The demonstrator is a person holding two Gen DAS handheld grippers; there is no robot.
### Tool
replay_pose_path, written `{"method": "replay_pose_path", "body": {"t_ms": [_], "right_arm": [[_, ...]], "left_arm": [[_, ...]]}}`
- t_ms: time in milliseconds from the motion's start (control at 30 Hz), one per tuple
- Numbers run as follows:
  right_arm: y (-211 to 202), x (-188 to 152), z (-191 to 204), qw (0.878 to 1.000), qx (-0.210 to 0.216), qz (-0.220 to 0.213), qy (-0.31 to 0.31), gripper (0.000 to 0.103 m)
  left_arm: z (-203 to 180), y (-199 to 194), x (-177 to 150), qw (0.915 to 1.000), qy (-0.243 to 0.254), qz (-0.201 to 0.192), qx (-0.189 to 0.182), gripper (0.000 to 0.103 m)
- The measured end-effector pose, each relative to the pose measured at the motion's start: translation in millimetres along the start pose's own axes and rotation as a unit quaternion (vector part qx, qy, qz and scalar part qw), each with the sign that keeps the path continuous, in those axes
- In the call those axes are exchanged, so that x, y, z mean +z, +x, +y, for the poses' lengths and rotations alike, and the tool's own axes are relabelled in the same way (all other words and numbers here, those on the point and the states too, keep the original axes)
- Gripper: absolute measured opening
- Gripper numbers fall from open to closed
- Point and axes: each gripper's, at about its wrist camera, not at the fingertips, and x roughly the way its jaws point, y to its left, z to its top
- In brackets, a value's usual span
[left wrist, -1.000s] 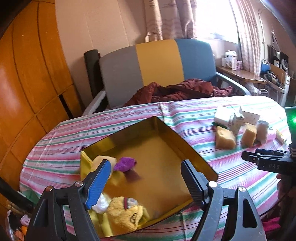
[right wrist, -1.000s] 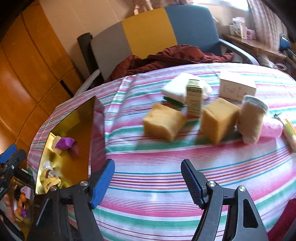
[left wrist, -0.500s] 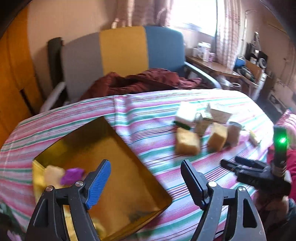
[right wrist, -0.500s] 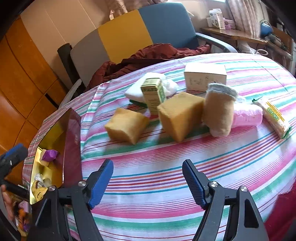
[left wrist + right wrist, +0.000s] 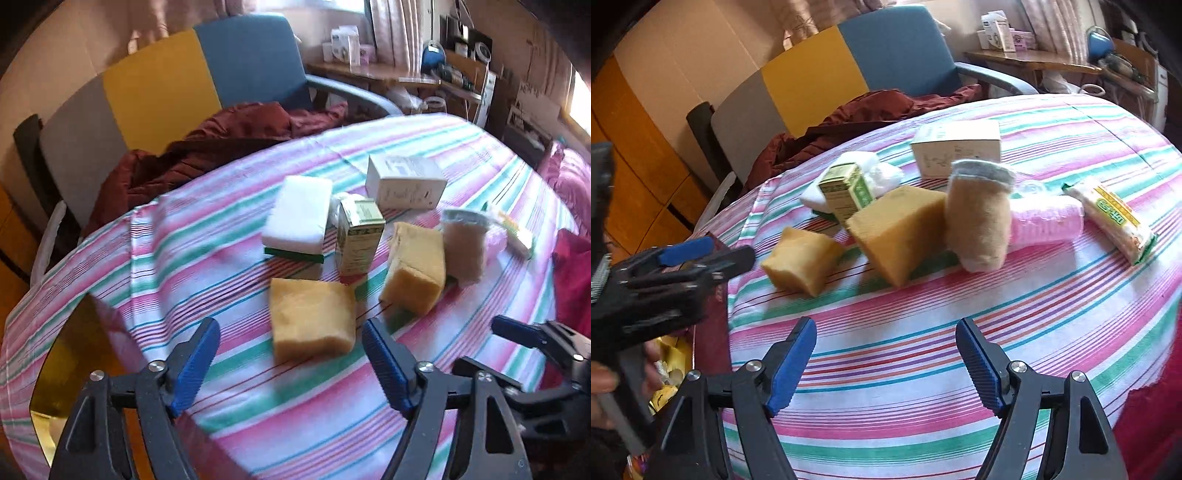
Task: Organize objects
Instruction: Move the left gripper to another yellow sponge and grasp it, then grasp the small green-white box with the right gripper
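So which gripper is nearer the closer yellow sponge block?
Left. The left gripper, jaws opening and empty, sits just short of the sponge block; the right gripper, open and empty, hangs farther back over bare tablecloth.

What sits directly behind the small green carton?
Behind the small green carton lies crumpled clear plastic, and further back the white box. The carton hides the plastic's lower part, so what it wraps can't be told.

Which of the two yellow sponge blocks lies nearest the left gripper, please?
The flatter sponge block, directly ahead of the left gripper; the other sponge block stands farther off, beside the green carton.
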Motion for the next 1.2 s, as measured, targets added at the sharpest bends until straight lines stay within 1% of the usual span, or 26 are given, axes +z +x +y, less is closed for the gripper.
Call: {"method": "replay_pose_path", "body": {"t_ms": [100,167,233,333,367,400,433,500,633,767,800,867,933,1000,1033,1133,1167,1200], "right_arm": [[2.8,1.9,-7.2,1.0,-0.003,0.002,0.008,0.078],[4.5,2.8,-10.7,1.0,-0.006,0.003,0.012,0.078],[6.6,3.8,-13.1,1.0,-0.007,0.005,0.015,0.078],[8.3,5.0,-15.1,1.0,-0.01,0.008,0.017,0.078],[8.5,6.0,-15.5,1.0,-0.012,0.008,0.019,0.078],[8.2,7.3,-15.5,1.0,-0.014,0.006,0.019,0.078],[5.8,9.3,-14.6,1.0,-0.018,0.0,0.018,0.078],[0.8,14.0,-12.2,1.0,-0.02,-0.01,0.014,0.078],[-9.7,29.7,4.5,0.999,-0.013,-0.037,-0.014,0.078],[-0.4,52.8,27.5,0.998,-0.012,-0.042,-0.044,0.077],[4.2,58.1,33.5,0.998,-0.013,-0.042,-0.05,0.076],[16.5,69.5,45.8,0.997,-0.021,-0.039,-0.063,0.073],[31.4,79.1,55.6,0.996,-0.028,-0.028,-0.074,0.07],[49.5,87.8,61.7,0.996,-0.032,-0.015,-0.083,0.063],[58.4,90.9,64.5,0.996,-0.036,-0.008,-0.085,0.062],[85.2,99.1,69.7,0.995,-0.044,0.015,-0.092,0.05],[90.5,99.5,70.5,0.994,-0.05,0.02,-0.095,0.038],[95.1,99.4,70.8,0.993,-0.057,0.024,-0.099,0.034]], "left_arm": [[-6.2,20.1,4.7,0.9998,0.008,0.019,-0.002,0.084],[-8.7,29.5,6.9,0.9998,0.009,0.019,-0.004,0.086],[-10.3,41.6,8.4,0.9994,0.008,0.033,0.003,0.086],[-7.9,53.7,9.3,0.9991,-0.002,0.043,-0.004,0.085],[-7.1,57.9,8.8,0.9987,-0.004,0.05,-0.008,0.082],[-3.5,62.2,6.7,0.9979,-0.017,0.057,-0.027,0.069],[0.0,63.3,5.5,0.9964,-0.034,0.061,-0.049,0.064],[4.6,57.3,3.1,0.9962,-0.049,0.054,-0.048,0.062],[19.7,26.3,-5.6,0.9954,-0.077,0.016,-0.056,0.062],[35.1,-11.1,-16.0,0.9936,-0.098,-0.02,-0.053,0.062],[39.5,-21.8,-20.7,0.993,-0.104,-0.03,-0.047,0.062],[48.9,-31.9,-26.4,0.9921,-0.112,-0.038,-0.041,0.062],[61.4,-41.4,-33.8,0.9901,-0.128,-0.042,-0.04,0.062],[71.1,-47.3,-39.7,0.9885,-0.14,-0.043,-0.037,0.062],[78.0,-50.3,-44.7,0.987,-0.15,-0.044,-0.036,0.062],[92.4,-58.1,-56.9,0.9838,-0.171,-0.046,-0.032,0.062],[96.7,-61.0,-60.9,0.9825,-0.178,-0.047,-0.03,0.062],[101.2,-63.6,-64.8,0.981,-0.186,-0.047,-0.03,0.062]]}}
